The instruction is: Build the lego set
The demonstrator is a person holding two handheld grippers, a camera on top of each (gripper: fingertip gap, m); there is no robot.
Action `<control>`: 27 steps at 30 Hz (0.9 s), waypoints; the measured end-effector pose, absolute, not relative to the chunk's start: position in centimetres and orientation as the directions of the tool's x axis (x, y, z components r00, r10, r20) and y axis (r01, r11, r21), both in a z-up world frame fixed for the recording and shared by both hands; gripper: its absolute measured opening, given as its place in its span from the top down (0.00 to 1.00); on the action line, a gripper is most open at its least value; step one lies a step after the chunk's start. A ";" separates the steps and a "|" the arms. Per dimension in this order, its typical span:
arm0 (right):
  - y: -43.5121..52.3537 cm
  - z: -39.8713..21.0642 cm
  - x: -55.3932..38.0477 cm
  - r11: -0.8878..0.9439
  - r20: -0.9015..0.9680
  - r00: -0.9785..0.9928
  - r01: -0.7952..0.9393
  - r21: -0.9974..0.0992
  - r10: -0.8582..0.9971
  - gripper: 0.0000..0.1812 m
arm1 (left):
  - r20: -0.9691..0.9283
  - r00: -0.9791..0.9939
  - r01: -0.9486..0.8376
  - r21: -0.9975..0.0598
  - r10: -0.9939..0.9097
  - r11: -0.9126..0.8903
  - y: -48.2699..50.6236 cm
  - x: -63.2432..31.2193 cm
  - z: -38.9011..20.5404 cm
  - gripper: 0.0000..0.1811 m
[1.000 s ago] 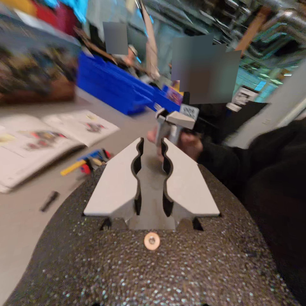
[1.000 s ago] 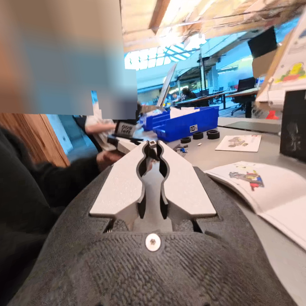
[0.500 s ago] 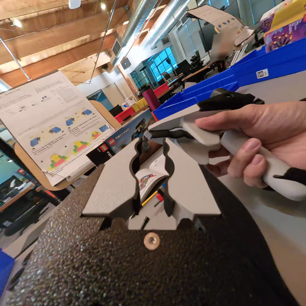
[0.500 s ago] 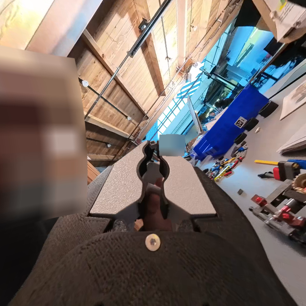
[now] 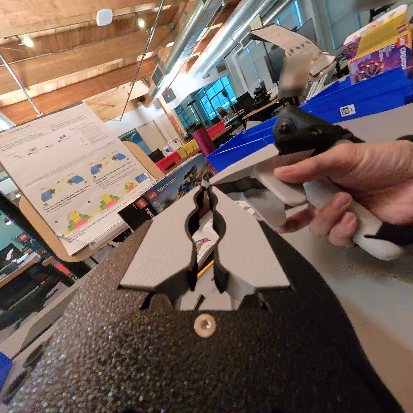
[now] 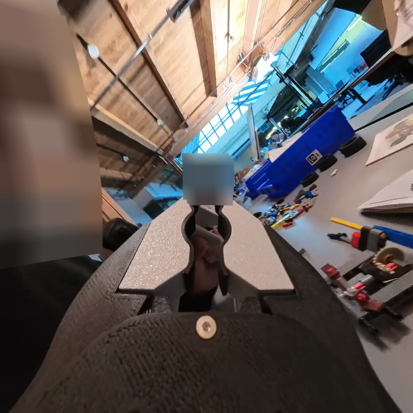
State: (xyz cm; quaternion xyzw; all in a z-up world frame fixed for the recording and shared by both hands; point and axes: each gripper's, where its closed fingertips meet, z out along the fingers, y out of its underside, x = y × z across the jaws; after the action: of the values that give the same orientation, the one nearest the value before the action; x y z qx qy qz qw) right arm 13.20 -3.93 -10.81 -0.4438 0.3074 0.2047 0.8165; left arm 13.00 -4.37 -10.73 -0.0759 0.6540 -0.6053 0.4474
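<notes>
Lego set: partly built chassis (image 6: 366, 274) is lying on the grey table (image 6: 335, 223) at right edge of right wrist view, w/ red connectors, a tan gear, grey and black beams showing. It's looking like a frame only, no wheels on it. Loose parts (image 6: 288, 213) are sitting scattered farther back, near the blue bin (image 6: 297, 161); black tyres (image 6: 353, 145) are waiting beside that bin. Open instruction booklet (image 6: 393, 196) is lying nearby. Judging from this: build is somewhere early-to-mid, most pieces left to fit, tyres not yet mounted.

Both tools are being held up in the air, tilted toward the ceiling, well apart from the table.

Left gripper (image 5: 205, 186): fingers nearly pressed together at the tips, only a thin slit between them, nothing visible in the slit. Right gripper (image 5: 206, 182) is coming in from the right in the left wrist view, held by a hand (image 5: 362, 185), its tip meeting the left gripper's tip, touching or just about.

Right wrist view: its own fingertips are hidden behind a blur patch, the fingers below it narrowly parted; can't tell if anything is pinched. No lego piece is visible in either tool; the chassis is sitting off to the right side, below them.
</notes>
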 end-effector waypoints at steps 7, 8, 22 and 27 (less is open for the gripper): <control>-3.4 -10.5 12.3 0.427 -0.586 0.810 -0.528 -0.734 -0.006 0.96 | -0.579 -0.553 0.512 -0.804 -0.599 0.303 -4.1 12.8 -10.7 0.99; -3.4 -10.5 12.2 0.425 -0.590 0.808 -0.535 -0.730 0.003 0.96 | -0.596 -0.541 0.526 -0.790 -0.593 0.314 -4.1 12.7 -10.8 1.00; -3.8 -12.3 12.2 0.166 -0.245 0.945 -0.212 -0.963 -0.217 0.97 | -0.480 -0.785 0.421 -0.877 -0.391 0.231 -4.3 11.6 -12.6 0.90; -3.5 -13.5 11.5 -0.029 0.019 0.968 0.012 -0.999 -0.249 0.97 | -0.198 -0.943 0.189 -0.980 -0.269 0.059 -3.7 10.9 -12.5 0.95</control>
State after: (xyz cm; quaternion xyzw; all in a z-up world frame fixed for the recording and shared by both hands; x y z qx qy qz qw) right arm 11.47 -3.51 -13.48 -0.7112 0.0831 -0.0942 0.6917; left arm 10.88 -3.70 -12.49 -0.0285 0.7081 -0.6855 0.1671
